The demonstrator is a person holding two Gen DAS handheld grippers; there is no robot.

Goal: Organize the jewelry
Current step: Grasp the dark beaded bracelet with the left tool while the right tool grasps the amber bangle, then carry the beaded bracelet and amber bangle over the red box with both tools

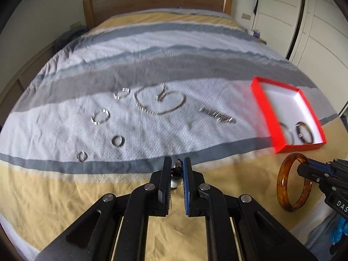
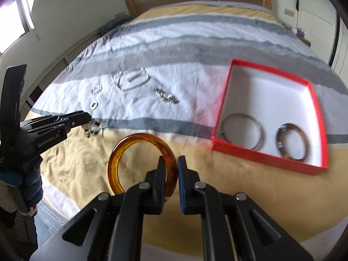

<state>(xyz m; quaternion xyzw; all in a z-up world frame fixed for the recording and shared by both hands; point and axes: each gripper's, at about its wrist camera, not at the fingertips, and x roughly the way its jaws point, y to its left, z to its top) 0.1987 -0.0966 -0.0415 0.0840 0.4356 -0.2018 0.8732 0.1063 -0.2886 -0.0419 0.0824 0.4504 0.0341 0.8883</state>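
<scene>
My right gripper (image 2: pixel 170 163) is shut on an amber bangle (image 2: pixel 130 150) and holds it above the yellow part of the bed; it also shows in the left wrist view (image 1: pixel 287 178). My left gripper (image 1: pixel 177 163) is shut on a dark beaded bracelet (image 1: pixel 176 174), which dangles from it in the right wrist view (image 2: pixel 93 128). A red box (image 2: pixel 224 100) with a white inside holds a silver bangle (image 2: pixel 243 130) and a dark bangle (image 2: pixel 292 141). Several silver rings (image 1: pixel 100 116), a necklace (image 1: pixel 159 100) and a chain (image 1: pixel 217 115) lie loose on the white stripe.
The bed has a striped cover (image 1: pixel 152 50) and a wooden headboard (image 1: pixel 156 0). White wardrobe doors (image 1: pixel 315 21) stand at the right. A window (image 2: pixel 15 17) is at the left.
</scene>
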